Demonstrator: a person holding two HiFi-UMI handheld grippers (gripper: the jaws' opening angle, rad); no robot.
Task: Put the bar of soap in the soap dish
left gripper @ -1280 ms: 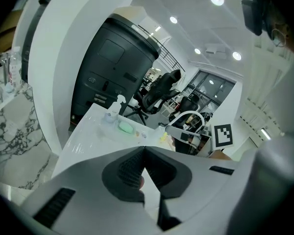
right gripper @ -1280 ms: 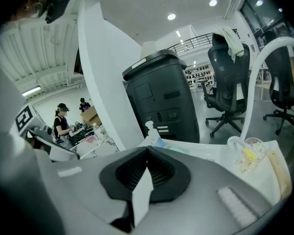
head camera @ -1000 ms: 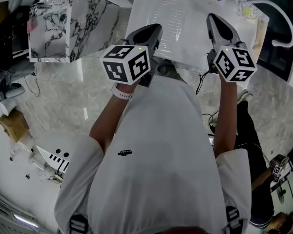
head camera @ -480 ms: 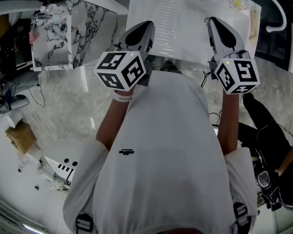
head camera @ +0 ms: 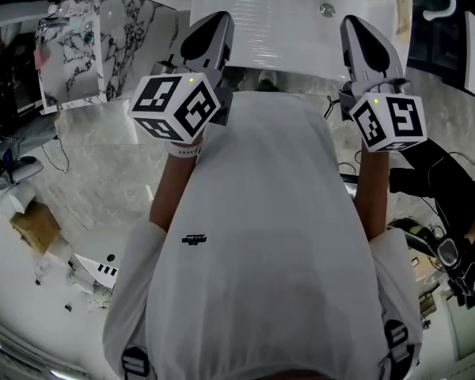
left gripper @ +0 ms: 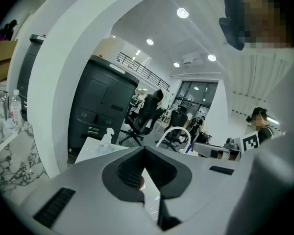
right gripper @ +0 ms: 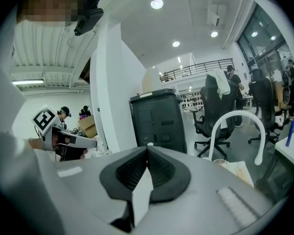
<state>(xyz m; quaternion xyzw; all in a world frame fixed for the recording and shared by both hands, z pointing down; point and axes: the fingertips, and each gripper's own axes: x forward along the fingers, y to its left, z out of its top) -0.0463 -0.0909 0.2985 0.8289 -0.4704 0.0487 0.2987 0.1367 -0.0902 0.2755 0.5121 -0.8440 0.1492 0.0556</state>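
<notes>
Up in front of the person's white T-shirt [head camera: 261, 236], 2 tools are held side by side, both pointing toward the white film-covered worktop [head camera: 285, 22]. In the head view their tips sit against its near edge.

Left tool [head camera: 211, 18] first: its own view shows the dark ribbed pads pressed together at the tip with nothing between them, only a sliver of white worktop showing below. Its black-and-white marker cube [head camera: 176, 105] sits just above the wrist.

Over to the right tool [head camera: 355, 24]: same story, pads closed tip to tip and pinching nothing. Its marker cube [head camera: 389, 121] faces the head camera.

As for the bar of soap and the soap dish, I can't pick out either in any view. A small round object [head camera: 326, 9] lies on the worktop between the 2 tools, too small to name.

Off to the left stands a marble-patterned box [head camera: 67, 50] on the pale floor. Beyond the left tool's tip there is a dark grey cabinet [left gripper: 95, 114] and a black office chair [left gripper: 147, 114].
</notes>
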